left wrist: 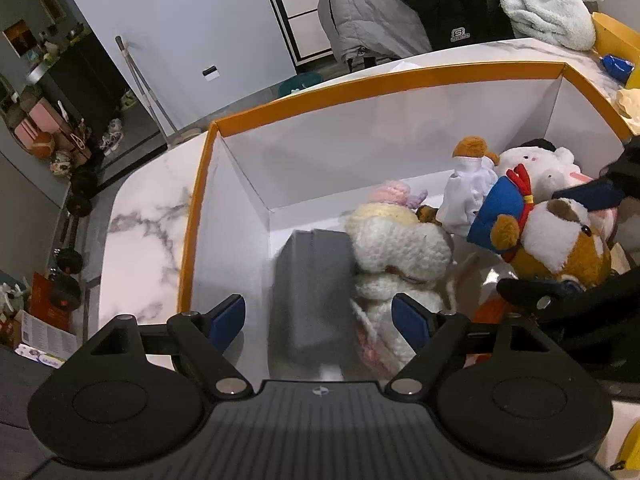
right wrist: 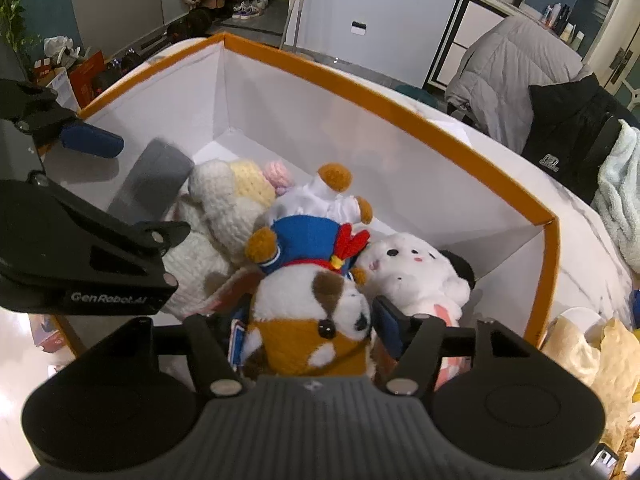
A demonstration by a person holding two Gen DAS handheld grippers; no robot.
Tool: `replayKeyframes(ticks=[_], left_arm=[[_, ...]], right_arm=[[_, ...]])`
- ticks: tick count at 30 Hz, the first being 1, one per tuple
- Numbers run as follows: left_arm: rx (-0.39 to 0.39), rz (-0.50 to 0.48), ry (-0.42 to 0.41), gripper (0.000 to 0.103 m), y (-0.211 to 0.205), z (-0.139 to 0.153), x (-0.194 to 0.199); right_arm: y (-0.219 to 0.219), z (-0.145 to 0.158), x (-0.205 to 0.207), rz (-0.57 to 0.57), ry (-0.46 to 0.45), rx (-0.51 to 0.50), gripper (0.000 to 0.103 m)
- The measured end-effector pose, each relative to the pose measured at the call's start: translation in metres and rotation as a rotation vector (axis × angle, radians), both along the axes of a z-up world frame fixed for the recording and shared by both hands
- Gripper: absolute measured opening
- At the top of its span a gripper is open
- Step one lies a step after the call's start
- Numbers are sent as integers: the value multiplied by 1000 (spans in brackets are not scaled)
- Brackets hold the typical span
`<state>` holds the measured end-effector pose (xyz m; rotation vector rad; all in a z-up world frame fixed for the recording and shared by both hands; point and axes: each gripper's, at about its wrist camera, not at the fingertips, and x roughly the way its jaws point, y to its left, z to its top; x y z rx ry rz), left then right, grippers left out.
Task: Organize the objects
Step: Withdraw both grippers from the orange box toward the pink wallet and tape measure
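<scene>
A white box with an orange rim [left wrist: 384, 76] [right wrist: 360, 80] stands on the marble table and holds several soft toys. My left gripper [left wrist: 318, 312] [right wrist: 150, 188] hangs open over the box's left end, above a grey case [left wrist: 312, 280] [right wrist: 152, 184] and a white crocheted toy [left wrist: 400, 248] [right wrist: 224, 200]; nothing is gripped. My right gripper [right wrist: 312, 328] [left wrist: 528, 240] is open, its blue pads on either side of the head of a brown-and-white plush dog [right wrist: 296, 292] [left wrist: 560, 240] in a blue hat. A white plush [right wrist: 412, 272] lies to the dog's right.
The marble table [left wrist: 140, 220] runs round the box. A crumpled pale bag [right wrist: 592, 352] lies by the box's right side. Coats [left wrist: 380, 8] and a light blanket [left wrist: 540, 0] hang behind the table. Clutter covers the floor at the far left.
</scene>
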<state>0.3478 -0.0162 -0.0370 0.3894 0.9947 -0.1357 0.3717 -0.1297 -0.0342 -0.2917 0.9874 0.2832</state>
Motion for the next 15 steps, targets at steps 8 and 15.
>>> replayKeyframes(ticks=[8, 15], left_arm=[[-14, 8, -36, 95, 3, 19, -8], [-12, -3, -60, 95, 2, 35, -22]], right_arm=[[-5, 20, -10, -14, -31, 15, 69], [-5, 43, -26, -15, -63, 12, 69]])
